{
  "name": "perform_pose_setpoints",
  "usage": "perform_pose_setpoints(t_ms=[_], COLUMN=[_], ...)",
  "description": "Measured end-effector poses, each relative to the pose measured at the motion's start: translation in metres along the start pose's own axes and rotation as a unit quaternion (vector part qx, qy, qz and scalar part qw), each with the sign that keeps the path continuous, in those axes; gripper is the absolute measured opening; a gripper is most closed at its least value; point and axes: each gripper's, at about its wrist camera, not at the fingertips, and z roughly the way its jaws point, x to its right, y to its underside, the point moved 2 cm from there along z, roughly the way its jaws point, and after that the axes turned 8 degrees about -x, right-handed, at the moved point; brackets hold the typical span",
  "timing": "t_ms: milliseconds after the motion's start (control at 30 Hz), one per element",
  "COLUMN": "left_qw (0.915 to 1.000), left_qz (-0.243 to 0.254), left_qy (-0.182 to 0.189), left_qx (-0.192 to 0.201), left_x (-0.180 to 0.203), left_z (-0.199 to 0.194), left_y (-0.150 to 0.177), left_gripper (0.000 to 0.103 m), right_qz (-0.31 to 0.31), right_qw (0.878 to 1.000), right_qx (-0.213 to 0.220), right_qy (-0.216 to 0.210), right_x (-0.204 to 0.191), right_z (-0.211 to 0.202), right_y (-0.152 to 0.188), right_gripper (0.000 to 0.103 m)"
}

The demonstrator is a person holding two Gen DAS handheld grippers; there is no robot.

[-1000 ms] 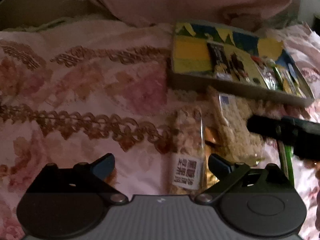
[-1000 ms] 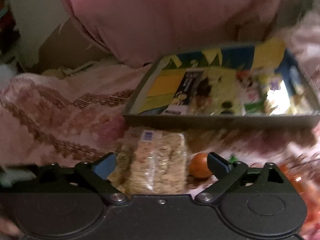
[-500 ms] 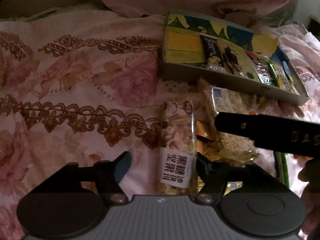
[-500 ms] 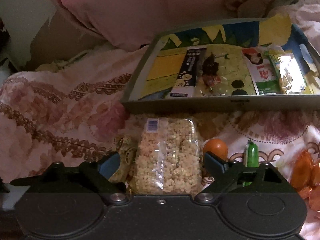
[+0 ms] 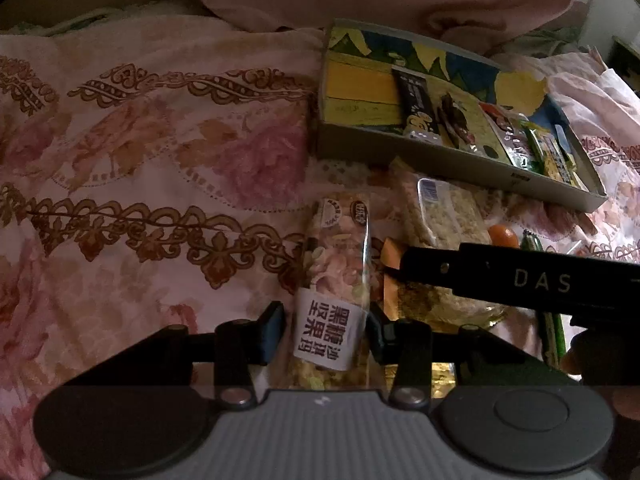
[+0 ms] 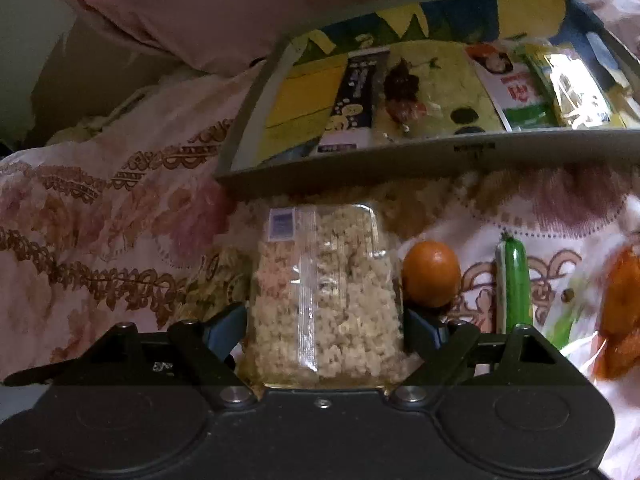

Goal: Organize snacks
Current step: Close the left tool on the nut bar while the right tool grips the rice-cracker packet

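Bedspread [image 5: 152,152] carries loose snacks below a tray [image 5: 440,156]. Left gripper [image 5: 325,332] has been closing around a labelled snack bar [image 5: 334,280], pads not yet pressing. Right gripper [image 6: 324,330], also closing, straddles a puffed-rice packet [image 6: 324,288]; contact unclear.

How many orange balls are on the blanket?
1 that is plain: the round orange ball lies beside the clear bag of puffed snack, left of the green stick. Blurry orange things at the right edge may be more.
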Motion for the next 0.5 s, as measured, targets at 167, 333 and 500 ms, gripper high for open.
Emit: perform_pose_setpoints(t_ms=[167,333,500], left_qw=[1.0,1.0,1.0], left_qz=[0.002,-0.006,0.0], left_qy=[0.001,0.005,0.0], left_qx=[0.002,0.0,0.006], left_x=[0.001,0.001,0.004], left_z=[0.0,-0.002,-0.008], left_y=[0.0,-0.001,0.001], left_gripper=[0.041,0.04,0.04], right_qz=[-0.019,-0.027,-0.025], right_qw=[1.0,1.0,0.999], right_qx=[0.009,0.015,0.021], right_qy=[0.007,0.007,0.004], right_x=[-0.002,-0.001,0.001], right_z=[-0.002,-0.006,-0.016], right_y=[0.002,0.006,0.009], right_gripper=[0.076,0.075,0.075])
